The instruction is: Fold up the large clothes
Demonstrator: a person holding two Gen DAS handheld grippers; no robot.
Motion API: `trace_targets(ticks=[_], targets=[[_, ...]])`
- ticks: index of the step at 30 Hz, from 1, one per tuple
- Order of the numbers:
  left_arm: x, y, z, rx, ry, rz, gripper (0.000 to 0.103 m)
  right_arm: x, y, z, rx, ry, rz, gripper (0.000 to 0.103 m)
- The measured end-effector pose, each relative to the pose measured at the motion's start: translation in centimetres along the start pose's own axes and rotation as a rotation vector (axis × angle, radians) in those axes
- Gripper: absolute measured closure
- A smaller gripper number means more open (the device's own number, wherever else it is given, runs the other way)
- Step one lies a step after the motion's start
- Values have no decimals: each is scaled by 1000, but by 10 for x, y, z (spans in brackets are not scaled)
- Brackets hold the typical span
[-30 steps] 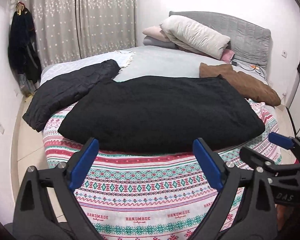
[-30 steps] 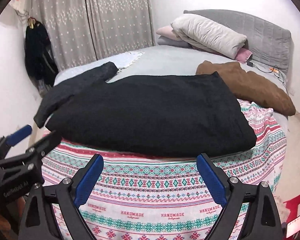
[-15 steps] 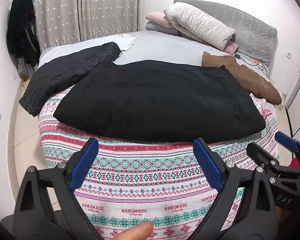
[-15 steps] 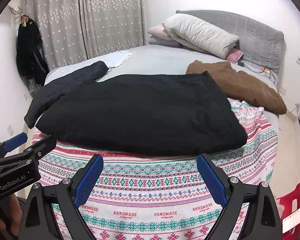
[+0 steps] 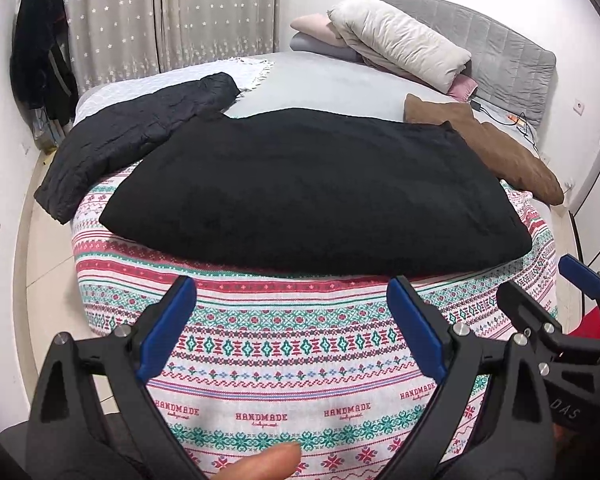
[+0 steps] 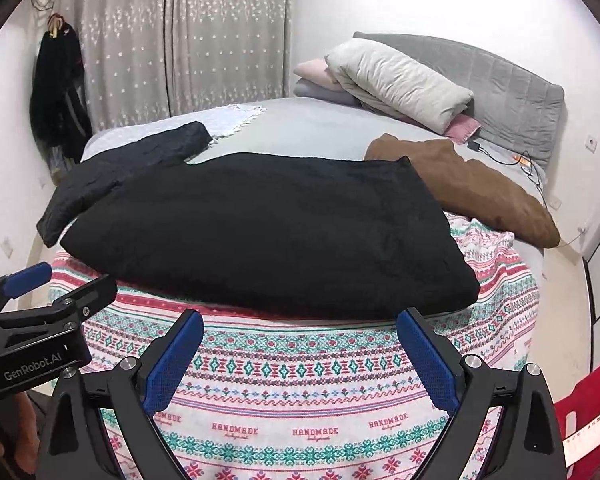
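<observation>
A large black garment [image 5: 312, 188] lies folded flat on the patterned blanket [image 5: 284, 344] at the foot of the bed; it also shows in the right wrist view [image 6: 260, 232]. A dark quilted jacket [image 5: 132, 136] lies to its left, hanging over the bed's edge, and a brown garment [image 5: 488, 144] lies to its right. My left gripper [image 5: 292, 304] is open and empty, above the blanket in front of the black garment. My right gripper [image 6: 300, 340] is open and empty, likewise short of the garment's near edge.
Pillows [image 5: 400, 40] are stacked against the grey headboard [image 5: 512, 52]. A cable and charger [image 5: 500, 114] lie near the headboard. Dark clothes [image 5: 40, 52] hang on the left wall beside the curtain [image 5: 172, 12]. Floor shows left of the bed. A red object [image 6: 580, 412] is at the lower right.
Both grippers have risen and pulled back a little, so the bed sits lower and farther in view. The clothes have not moved. A fingertip has come into the left view's bottom edge.
</observation>
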State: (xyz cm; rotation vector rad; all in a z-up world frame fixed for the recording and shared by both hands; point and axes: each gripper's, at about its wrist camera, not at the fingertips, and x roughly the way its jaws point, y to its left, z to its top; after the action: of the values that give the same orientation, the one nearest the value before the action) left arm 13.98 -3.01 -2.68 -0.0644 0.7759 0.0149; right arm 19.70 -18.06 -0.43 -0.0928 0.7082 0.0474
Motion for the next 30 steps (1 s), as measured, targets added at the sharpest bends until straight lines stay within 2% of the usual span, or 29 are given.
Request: trace_targets(ticks=[14, 19, 30], targets=[[2, -2, -1, 5, 13, 5, 7, 3, -3, -2, 12, 18, -8, 5], [1, -2, -2, 5, 11, 10, 2, 3, -3, -2, 13, 17, -9, 5], [4, -2, -3, 17, 17, 24, 1, 2, -4, -2, 12, 19, -11, 5]])
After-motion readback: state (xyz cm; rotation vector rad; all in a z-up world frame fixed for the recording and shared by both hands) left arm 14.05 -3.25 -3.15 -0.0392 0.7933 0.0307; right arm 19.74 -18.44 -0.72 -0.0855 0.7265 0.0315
